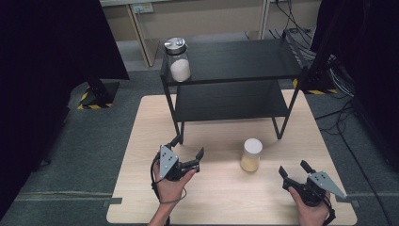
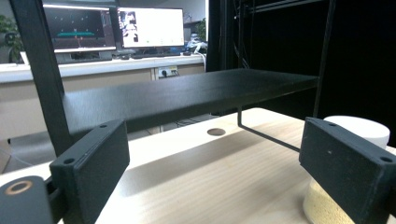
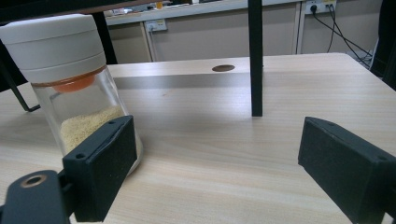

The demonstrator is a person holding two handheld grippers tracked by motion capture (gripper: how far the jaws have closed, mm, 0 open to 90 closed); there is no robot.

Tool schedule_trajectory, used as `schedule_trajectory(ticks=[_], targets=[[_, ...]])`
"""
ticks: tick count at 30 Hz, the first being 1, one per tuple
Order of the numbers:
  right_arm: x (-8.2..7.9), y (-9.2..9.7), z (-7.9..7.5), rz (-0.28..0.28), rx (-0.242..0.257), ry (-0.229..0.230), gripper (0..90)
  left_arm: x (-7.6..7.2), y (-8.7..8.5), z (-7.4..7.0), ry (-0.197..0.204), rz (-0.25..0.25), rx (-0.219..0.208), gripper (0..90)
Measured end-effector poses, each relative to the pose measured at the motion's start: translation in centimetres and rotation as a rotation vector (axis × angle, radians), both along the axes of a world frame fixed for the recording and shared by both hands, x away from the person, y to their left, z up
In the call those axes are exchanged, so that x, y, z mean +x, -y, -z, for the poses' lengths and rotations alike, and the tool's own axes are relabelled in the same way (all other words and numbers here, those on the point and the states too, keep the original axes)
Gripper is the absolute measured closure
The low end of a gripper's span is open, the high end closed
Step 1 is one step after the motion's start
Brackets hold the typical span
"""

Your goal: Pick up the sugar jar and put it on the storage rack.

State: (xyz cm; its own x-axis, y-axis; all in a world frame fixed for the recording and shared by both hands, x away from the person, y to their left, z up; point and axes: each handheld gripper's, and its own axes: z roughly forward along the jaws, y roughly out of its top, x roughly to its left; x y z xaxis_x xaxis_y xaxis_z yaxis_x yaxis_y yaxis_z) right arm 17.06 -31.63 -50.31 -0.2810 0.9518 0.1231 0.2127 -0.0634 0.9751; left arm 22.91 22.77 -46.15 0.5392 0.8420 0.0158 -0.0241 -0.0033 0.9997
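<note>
Flanking an unlabelled white-lidded jar (image 1: pixel 251 155), left hand-held gripper (image 1: pixel 188 147) and right hand-held gripper (image 1: pixel 294 168) gape.

black grippers (image 1: pixel 188 151), grey triangular plates (image 1: pixel 167 160)

The worktop (image 1: pixel 221 197) is light wood with a fine grain. The shelf rack (image 1: pixel 235 61) is matte black. The near jar (image 1: pixel 251 155) is clear glass with a white lid, an orange ring under it and pale yellow grains. The far jar (image 1: pixel 178 60) has a silver lid and white powder. Both tongs, left (image 1: pixel 188 150) and right (image 1: pixel 292 168), are black with grey plates. The floor (image 1: pixel 75 155) is dark grey.
</note>
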Motion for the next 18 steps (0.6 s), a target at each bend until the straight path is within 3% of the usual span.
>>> schedule_trajectory(ticks=[8,18], targets=[[0.0,0.0,0.0,-0.001,0.000,0.000,11.8,-0.2,-0.1,2.1,-0.043,-0.009,0.002,7.8],[0.0,0.0,0.0,-0.003,-0.002,0.000,11.8,-0.5,-0.2,3.5,-0.078,-0.009,0.021,7.9]])
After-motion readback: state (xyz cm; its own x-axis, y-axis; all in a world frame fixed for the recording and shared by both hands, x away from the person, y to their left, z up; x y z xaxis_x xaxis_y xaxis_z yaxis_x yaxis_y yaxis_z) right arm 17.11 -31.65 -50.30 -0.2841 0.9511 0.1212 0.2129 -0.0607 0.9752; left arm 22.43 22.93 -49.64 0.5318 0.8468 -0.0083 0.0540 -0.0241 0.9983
